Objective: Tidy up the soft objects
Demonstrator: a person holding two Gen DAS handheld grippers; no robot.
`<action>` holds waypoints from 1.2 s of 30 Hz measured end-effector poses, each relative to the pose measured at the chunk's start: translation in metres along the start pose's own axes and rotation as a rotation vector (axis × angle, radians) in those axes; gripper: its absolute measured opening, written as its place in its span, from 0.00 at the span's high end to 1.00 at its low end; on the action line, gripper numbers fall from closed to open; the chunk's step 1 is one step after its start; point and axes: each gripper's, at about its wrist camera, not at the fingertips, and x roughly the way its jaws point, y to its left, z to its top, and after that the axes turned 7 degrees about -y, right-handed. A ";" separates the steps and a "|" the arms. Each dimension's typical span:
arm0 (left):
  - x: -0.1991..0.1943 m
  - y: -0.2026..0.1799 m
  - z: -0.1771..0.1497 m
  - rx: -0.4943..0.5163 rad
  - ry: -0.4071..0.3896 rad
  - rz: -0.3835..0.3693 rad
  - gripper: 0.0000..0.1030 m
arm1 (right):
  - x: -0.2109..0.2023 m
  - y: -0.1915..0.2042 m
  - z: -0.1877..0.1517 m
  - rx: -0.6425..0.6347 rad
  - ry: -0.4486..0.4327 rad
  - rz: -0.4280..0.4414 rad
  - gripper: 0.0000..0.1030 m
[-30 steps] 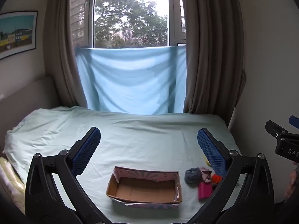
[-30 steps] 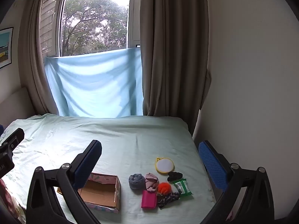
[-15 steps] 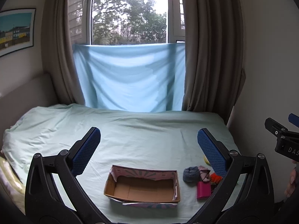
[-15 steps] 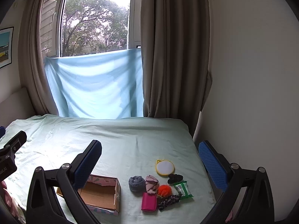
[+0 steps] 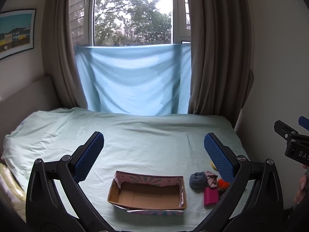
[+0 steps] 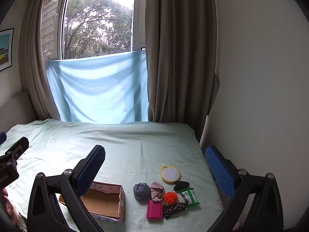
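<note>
This is a bedroom in a home. A bed (image 5: 135, 135) under a pale green sheet fills the lower half of both views. At 12 o'clock a window (image 5: 133, 15) looks onto trees, with brown curtains (image 6: 179, 58) on either side and a light blue cloth (image 5: 133, 81) hung across its lower part. At 10 o'clock in the left wrist view a framed picture (image 5: 16, 31) hangs on the plain wall.

Daylit window (image 5: 133, 13) w/ brown curtains (image 5: 216, 48), blue cloth (image 5: 133, 81) below; bed (image 5: 135, 135); framed print (image 5: 15, 31), prob. a townscape.
</note>
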 end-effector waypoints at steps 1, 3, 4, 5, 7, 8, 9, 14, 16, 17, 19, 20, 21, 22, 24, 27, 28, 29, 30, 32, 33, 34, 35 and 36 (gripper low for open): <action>0.000 -0.002 -0.001 0.001 -0.001 0.000 0.00 | 0.000 0.000 0.000 0.000 -0.001 -0.001 0.00; 0.000 -0.003 -0.001 0.003 -0.004 0.003 0.00 | -0.001 0.000 -0.001 0.000 -0.003 -0.001 0.00; -0.001 -0.003 0.000 0.004 -0.007 0.005 0.00 | -0.001 0.000 -0.001 -0.001 -0.003 -0.001 0.00; -0.001 -0.003 0.000 0.006 -0.008 0.006 0.00 | 0.000 0.000 -0.001 0.002 -0.003 0.005 0.00; -0.001 -0.003 0.000 0.007 -0.008 0.005 0.00 | 0.000 0.000 -0.001 0.002 -0.003 0.004 0.00; -0.001 -0.003 0.000 0.006 -0.007 0.003 0.00 | 0.000 0.000 -0.001 0.002 -0.004 0.006 0.00; -0.001 -0.003 0.000 0.005 -0.006 0.001 0.00 | -0.001 0.000 0.000 0.003 -0.006 0.007 0.00; -0.001 -0.004 0.000 0.007 -0.003 -0.003 0.00 | 0.000 0.000 -0.001 0.000 -0.008 0.010 0.00; -0.001 -0.003 -0.001 0.008 -0.003 -0.001 0.00 | 0.001 0.001 -0.002 0.002 -0.005 0.012 0.00; -0.002 -0.003 -0.001 0.009 -0.004 0.000 0.00 | 0.000 0.002 -0.002 0.004 -0.005 0.011 0.00; -0.002 -0.003 -0.001 0.010 -0.004 -0.001 0.00 | 0.000 0.002 -0.003 0.005 -0.005 0.011 0.00; -0.002 -0.003 -0.002 0.010 -0.004 -0.001 0.00 | 0.000 0.002 -0.003 0.005 -0.005 0.010 0.00; -0.002 -0.003 -0.002 0.010 -0.004 -0.001 0.00 | 0.001 0.002 -0.003 0.005 -0.005 0.010 0.00; -0.001 -0.003 -0.002 0.011 -0.003 -0.001 0.00 | 0.000 0.002 -0.003 0.005 -0.005 0.010 0.00; -0.001 -0.003 -0.002 0.011 -0.002 -0.001 0.00 | 0.001 0.002 -0.002 0.005 -0.005 0.011 0.00; -0.001 -0.002 -0.001 0.010 -0.001 -0.001 0.00 | 0.000 0.002 -0.003 0.007 0.000 0.008 0.00; -0.001 -0.002 -0.001 0.011 0.000 -0.001 0.00 | 0.000 0.003 -0.003 0.007 0.000 0.008 0.00; -0.001 -0.002 -0.002 0.011 -0.001 -0.001 0.00 | 0.000 0.004 -0.003 0.006 0.000 0.007 0.00; -0.001 -0.002 -0.001 0.010 0.000 -0.001 0.00 | 0.000 0.004 -0.003 0.006 0.000 0.007 0.00; -0.002 -0.001 -0.002 0.009 -0.001 -0.003 0.00 | 0.000 0.005 -0.003 0.007 0.001 0.007 0.00; -0.002 -0.001 -0.001 0.009 -0.001 -0.003 0.00 | 0.000 0.005 -0.003 0.008 0.000 0.007 0.00; -0.002 -0.001 -0.001 0.009 -0.001 -0.003 0.00 | 0.000 0.006 -0.004 0.008 -0.001 0.007 0.00; -0.002 -0.001 -0.001 0.009 -0.001 -0.003 0.00 | -0.001 0.006 -0.004 0.007 -0.001 0.006 0.00; -0.002 0.000 -0.002 0.010 -0.002 -0.003 0.00 | -0.001 0.006 -0.004 0.008 -0.001 0.006 0.00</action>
